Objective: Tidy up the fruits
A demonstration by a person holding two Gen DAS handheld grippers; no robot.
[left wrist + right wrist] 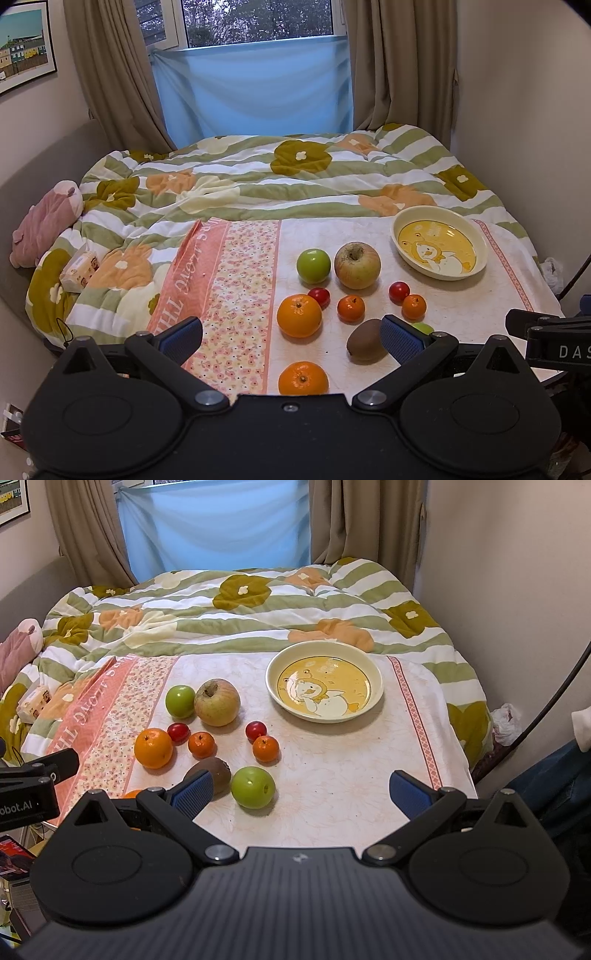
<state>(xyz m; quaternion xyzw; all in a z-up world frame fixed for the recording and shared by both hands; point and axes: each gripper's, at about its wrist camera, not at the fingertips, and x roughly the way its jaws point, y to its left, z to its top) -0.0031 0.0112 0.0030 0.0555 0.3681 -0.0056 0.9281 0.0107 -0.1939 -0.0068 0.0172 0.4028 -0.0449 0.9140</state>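
Observation:
Several fruits lie on a cloth-covered table (332, 775). A cream plate with a yellow cartoon (325, 681) (439, 242) stands at the far right, with nothing on it. Left of it sit a big apple (217, 702) (357, 265), a green apple (180, 700) (313, 266), a large orange (153, 748) (299, 315), small oranges, two red plums and a kiwi (365, 344) (218, 770). A second green apple (253, 787) lies nearest. My right gripper (301, 794) is open just right of that apple. My left gripper (291, 338) hovers open above the near fruits.
Behind the table is a bed with a flowered quilt (258, 177), a pink plush (44, 221) and a tissue pack (79, 271) at its left. Walls close in on the right (517, 590). A near orange (303, 378) sits at the table's front edge.

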